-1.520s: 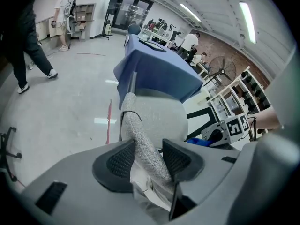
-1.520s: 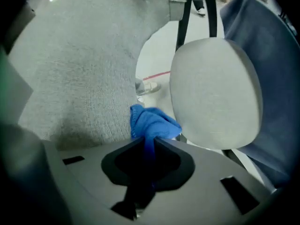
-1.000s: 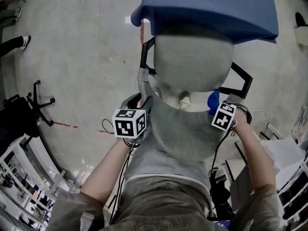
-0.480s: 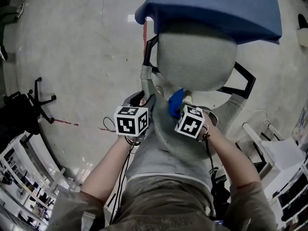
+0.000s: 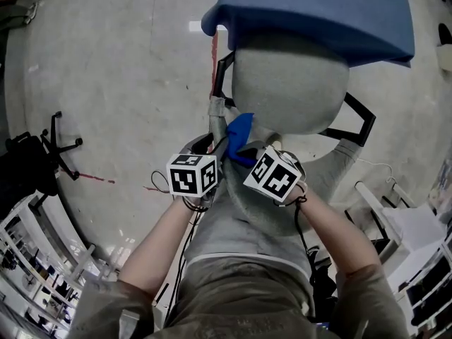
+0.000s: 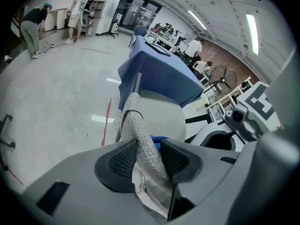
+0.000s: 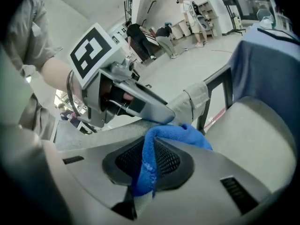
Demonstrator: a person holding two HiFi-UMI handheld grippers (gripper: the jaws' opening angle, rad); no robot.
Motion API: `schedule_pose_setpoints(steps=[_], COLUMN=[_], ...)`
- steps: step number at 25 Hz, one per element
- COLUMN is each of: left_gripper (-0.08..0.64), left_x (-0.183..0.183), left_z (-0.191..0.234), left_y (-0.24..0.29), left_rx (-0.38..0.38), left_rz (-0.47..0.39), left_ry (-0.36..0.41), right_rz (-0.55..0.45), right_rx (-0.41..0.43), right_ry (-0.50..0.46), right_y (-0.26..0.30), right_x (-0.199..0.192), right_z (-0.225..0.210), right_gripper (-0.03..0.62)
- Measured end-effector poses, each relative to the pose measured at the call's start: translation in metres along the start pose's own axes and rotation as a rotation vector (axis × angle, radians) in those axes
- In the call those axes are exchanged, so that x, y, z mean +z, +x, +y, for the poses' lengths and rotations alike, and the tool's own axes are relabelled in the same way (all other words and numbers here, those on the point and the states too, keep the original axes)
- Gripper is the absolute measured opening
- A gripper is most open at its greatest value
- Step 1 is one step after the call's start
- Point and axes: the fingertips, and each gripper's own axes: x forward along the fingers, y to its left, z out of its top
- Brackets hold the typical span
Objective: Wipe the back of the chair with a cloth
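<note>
Cloth (image 5: 239, 134), blue and bunched, shows in the head view at the tip of my right claw (image 5: 247, 150). It is pressed to the top edge of the grey chair back (image 5: 328, 168), towards that edge's left end. My left claw (image 5: 208, 147) is on the same edge just beside it, and the two marker cubes nearly meet. Beyond the back lies the round grey seat (image 5: 289, 83), its far side tucked under a table draped in blue (image 5: 311, 13). A black chair base (image 5: 60, 154) stands on the floor well off to the left.

In the left gripper view, the fabric rim of the chair back runs up between my two pads, and both pads touch it. These jaws are closing on it. A sliver of the blue cloth peeks out just behind the right-hand pad. Far across the floor, people (image 6: 33, 32) stand by the wall.

In the right gripper view, my right claw is clamped on the cloth. A fold of it is pinched between the pads and the rest billows out ahead. There it meets the chair back's rim right under the nose of my left claw.
</note>
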Motion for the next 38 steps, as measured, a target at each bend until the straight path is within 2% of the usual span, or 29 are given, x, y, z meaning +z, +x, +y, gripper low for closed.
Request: schedule_pose_setpoints(steps=[3, 7, 12, 15, 18, 20, 22, 24, 28, 31, 34, 38], left_gripper=[0.175, 0.175, 0.175, 0.175, 0.175, 0.175, 0.175, 0.175, 0.175, 0.175, 0.175, 0.175], left_x=[0.0, -0.001, 0.0, -0.001, 0.0, 0.0, 0.0, 0.0, 0.0, 0.001, 0.0, 0.001], left_z=[-0.001, 0.0, 0.001, 0.001, 0.001, 0.001, 0.001, 0.001, 0.001, 0.0, 0.001, 0.001], left_y=[0.0, 0.0, -0.001, -0.001, 0.0, 0.0, 0.0, 0.001, 0.001, 0.0, 0.0, -0.001], left_rx=[0.009, 0.005, 0.007, 0.009, 0.008, 0.01, 0.012, 0.012, 0.011, 0.009, 0.01, 0.011], left_rz=[0.0, 0.0, -0.002, -0.002, -0.004, -0.005, -0.007, -0.01, -0.015, -0.021, -0.02, -0.02], left_ry=[0.03, 0.025, 0.026, 0.027, 0.029, 0.029, 0.03, 0.03, 0.029, 0.029, 0.029, 0.031], right_rz=[0.068, 0.207, 0.403, 0.542, 0.722, 0.784, 0.777, 0.749, 0.687, 0.616, 0.517, 0.366], right_rx=[0.048, 0.096, 0.079, -0.008, -0.197, -0.324, -0.382, -0.363, -0.227, -0.118, -0.023, 0.044], right_ry=[-0.003, -0.012, -0.003, -0.014, -0.097, -0.117, -0.068, -0.019, -0.011, -0.026, -0.055, -0.111], right_y=[-0.005, -0.02, -0.066, -0.105, -0.152, -0.179, -0.192, -0.187, -0.151, -0.119, -0.088, -0.053], right_x=[-0.029, -0.088, -0.166, -0.208, -0.241, -0.252, -0.254, -0.253, -0.244, -0.222, -0.184, -0.118], right_z=[0.01, 0.021, 0.014, -0.009, -0.053, -0.084, -0.1, -0.097, -0.06, -0.024, 0.011, 0.041], right_gripper=[0.069, 0.069, 0.069, 0.069, 0.069, 0.069, 0.069, 0.069, 0.069, 0.069, 0.069, 0.069])
